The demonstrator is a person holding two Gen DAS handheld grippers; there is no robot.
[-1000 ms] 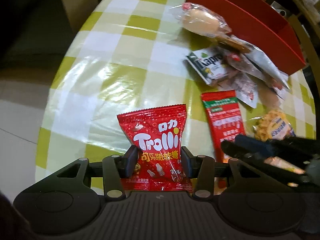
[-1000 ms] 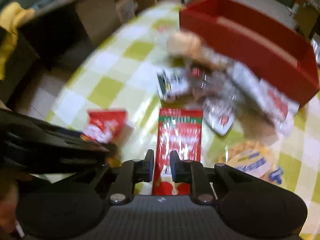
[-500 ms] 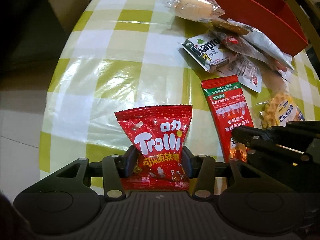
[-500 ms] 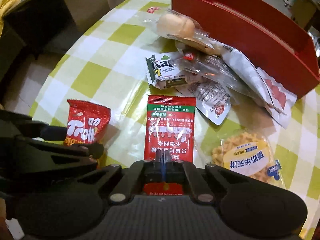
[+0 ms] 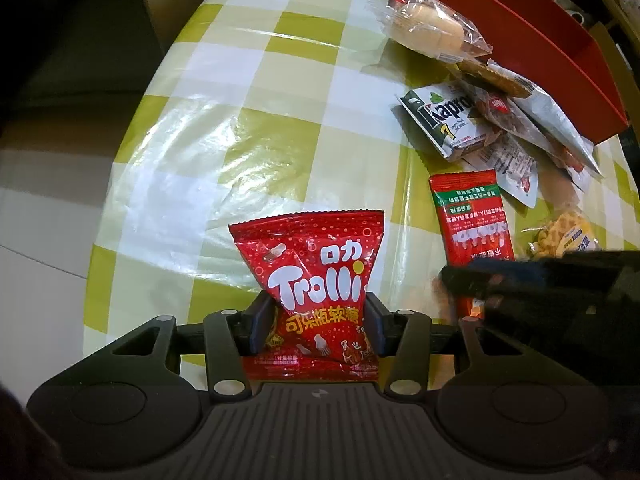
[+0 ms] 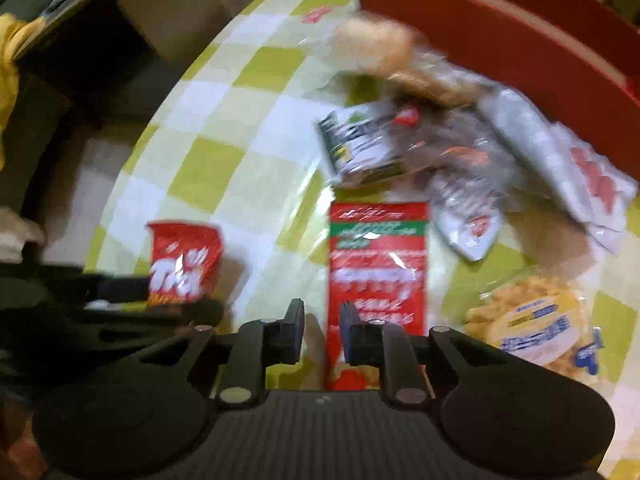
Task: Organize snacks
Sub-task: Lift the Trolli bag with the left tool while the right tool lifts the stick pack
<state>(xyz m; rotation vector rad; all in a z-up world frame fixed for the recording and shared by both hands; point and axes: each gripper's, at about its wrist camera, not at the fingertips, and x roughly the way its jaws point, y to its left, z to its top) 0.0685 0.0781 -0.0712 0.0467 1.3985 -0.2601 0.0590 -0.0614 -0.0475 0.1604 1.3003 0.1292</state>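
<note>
- Your left gripper (image 5: 316,326) points steeply down at the checked tablecloth (image 5: 248,128). Its jaws are opening, yet both pads still press the sides of the red gummy bag (image 5: 312,280), which stands squeezed between them.
- Your right gripper (image 6: 320,332) also points steeply down, just beside the left one, at about 3 o'clock from it in the left wrist view.
- Its jaws are opening. The long red packet (image 6: 378,264) lies flat on the cloth, reaching toward 12 o'clock. The right-hand pad sits over the packet's lower end and the left-hand pad stands clear of it, so nothing is gripped.
- The yellow snack pack (image 6: 536,320) lies at 3 o'clock of that packet.
- The other wrapped snacks (image 5: 492,120) are heaped at 1 o'clock, against the red box (image 5: 520,36) at the table's far side.
</note>
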